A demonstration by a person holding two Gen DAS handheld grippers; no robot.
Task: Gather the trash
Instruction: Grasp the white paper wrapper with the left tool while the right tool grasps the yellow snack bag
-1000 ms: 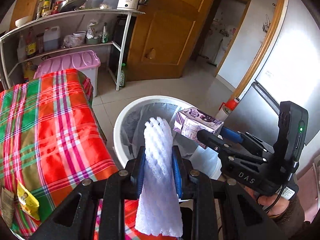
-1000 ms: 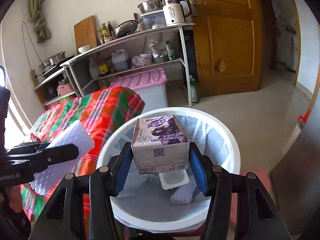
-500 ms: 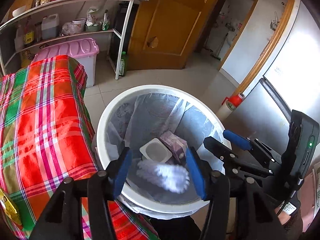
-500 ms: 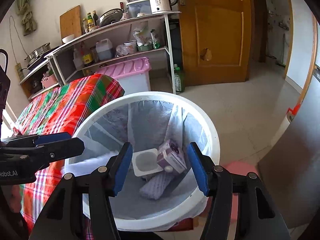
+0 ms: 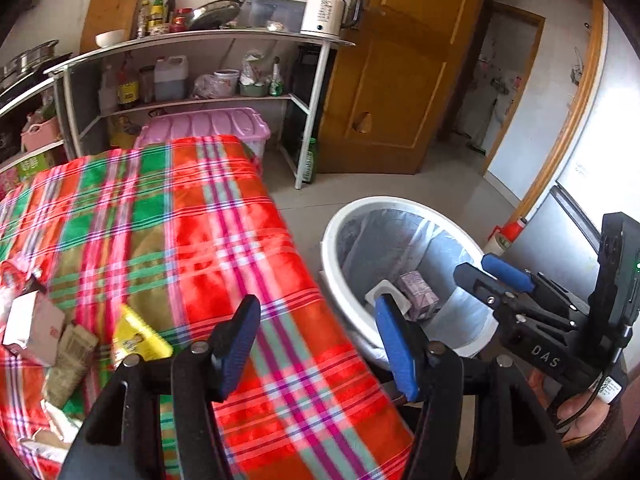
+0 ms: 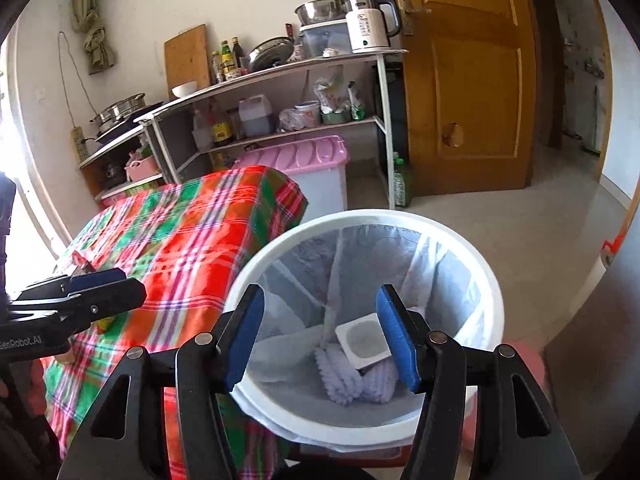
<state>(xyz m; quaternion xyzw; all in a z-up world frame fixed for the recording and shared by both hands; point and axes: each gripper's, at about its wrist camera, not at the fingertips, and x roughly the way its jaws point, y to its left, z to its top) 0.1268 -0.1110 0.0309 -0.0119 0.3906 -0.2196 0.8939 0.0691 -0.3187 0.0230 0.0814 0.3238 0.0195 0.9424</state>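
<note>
My left gripper (image 5: 316,304) hovers over the plaid-covered table (image 5: 160,232), its jaws opening with nothing between them. On the cloth to its left lie a yellow packet (image 5: 136,338), a small white box (image 5: 32,328) and a brownish wrapper (image 5: 68,360). The white lined bin (image 6: 360,216) stands beside the table's corner. My right gripper (image 6: 320,294) is open and empty above it. Inside the bin lie a white foam net (image 6: 348,376), a white plastic tub (image 6: 362,338) and a purple milk carton (image 5: 418,292). The carton does not show in the right wrist view.
A metal shelf rack (image 5: 312,92) with a kettle, bottles and pots lines the back wall. A pink-lidded storage box (image 5: 204,126) stands under it, with a green bottle (image 5: 309,160) next to it. A wooden door (image 5: 392,80) and a tiled floor lie beyond the bin.
The left gripper let the foam net fall into the bin, and the right let the milk carton fall. The left gripper then swung left over the table.
</note>
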